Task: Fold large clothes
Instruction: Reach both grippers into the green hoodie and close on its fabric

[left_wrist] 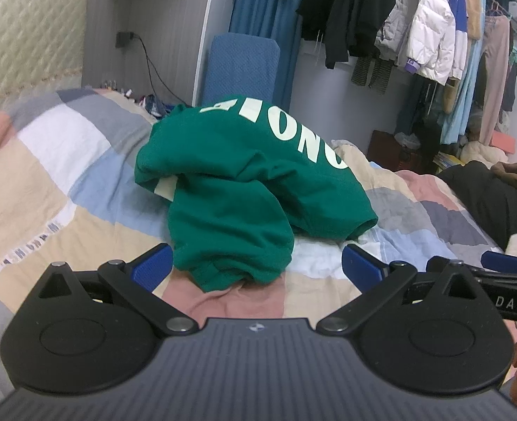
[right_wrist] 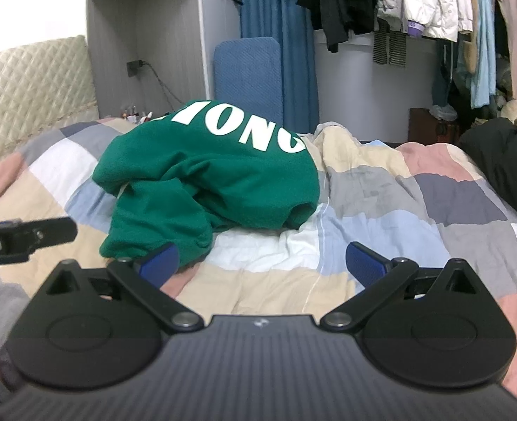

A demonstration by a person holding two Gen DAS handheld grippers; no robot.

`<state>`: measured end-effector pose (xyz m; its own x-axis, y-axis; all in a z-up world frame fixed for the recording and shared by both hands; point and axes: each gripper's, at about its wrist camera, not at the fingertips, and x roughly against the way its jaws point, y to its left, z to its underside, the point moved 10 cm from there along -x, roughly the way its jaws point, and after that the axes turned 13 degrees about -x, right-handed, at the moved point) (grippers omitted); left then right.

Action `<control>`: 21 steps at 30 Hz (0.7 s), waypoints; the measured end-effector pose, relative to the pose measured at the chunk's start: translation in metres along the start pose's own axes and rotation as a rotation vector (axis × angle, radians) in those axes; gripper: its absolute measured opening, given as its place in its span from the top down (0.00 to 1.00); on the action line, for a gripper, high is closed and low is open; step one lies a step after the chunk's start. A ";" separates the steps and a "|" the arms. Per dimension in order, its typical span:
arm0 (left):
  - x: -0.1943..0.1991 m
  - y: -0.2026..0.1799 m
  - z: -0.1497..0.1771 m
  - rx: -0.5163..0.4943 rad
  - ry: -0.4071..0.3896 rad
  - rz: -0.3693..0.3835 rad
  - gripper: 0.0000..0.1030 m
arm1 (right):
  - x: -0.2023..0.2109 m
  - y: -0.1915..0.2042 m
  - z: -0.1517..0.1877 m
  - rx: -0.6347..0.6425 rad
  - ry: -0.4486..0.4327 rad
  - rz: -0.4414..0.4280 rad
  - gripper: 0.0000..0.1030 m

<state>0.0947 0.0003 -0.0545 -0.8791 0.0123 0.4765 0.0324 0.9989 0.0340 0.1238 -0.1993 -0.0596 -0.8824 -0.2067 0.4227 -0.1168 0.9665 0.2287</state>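
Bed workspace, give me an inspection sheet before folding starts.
Surface: patchwork quilt on the bed, rumpled.
Job's things: green sweatshirt with white letters, crumpled in a heap, unfolded.
Clutter: dark clothes at the bed's right edge.
Grippers: left gripper open, empty; right gripper open, empty; both short of the sweatshirt.
Cables: black cord hanging from a wall plug.
Surroundings: clothes rack, blue curtain, padded headboard.

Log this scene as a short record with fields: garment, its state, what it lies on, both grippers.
garment: green sweatshirt with large white letters
state: crumpled in a heap, not yet folded
surface: patchwork quilt in pink, beige, blue and grey
left gripper: open, empty, near edge of the heap between its fingers
right gripper: open, empty, heap to its left
background: rail of hanging clothes
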 end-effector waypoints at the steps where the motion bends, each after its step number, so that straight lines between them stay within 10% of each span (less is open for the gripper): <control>1: -0.002 0.001 0.001 0.004 0.004 -0.002 0.00 | -0.002 -0.001 0.000 -0.006 0.002 0.006 0.00; 21: -0.107 0.054 -0.011 0.043 0.092 -0.014 0.00 | -0.089 0.011 -0.002 -0.190 0.146 -0.123 0.00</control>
<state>0.1961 0.0522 -0.0940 -0.8320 -0.0039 0.5547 -0.0018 1.0000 0.0042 0.2022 -0.1707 -0.0929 -0.7903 -0.3536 0.5004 -0.1190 0.8897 0.4407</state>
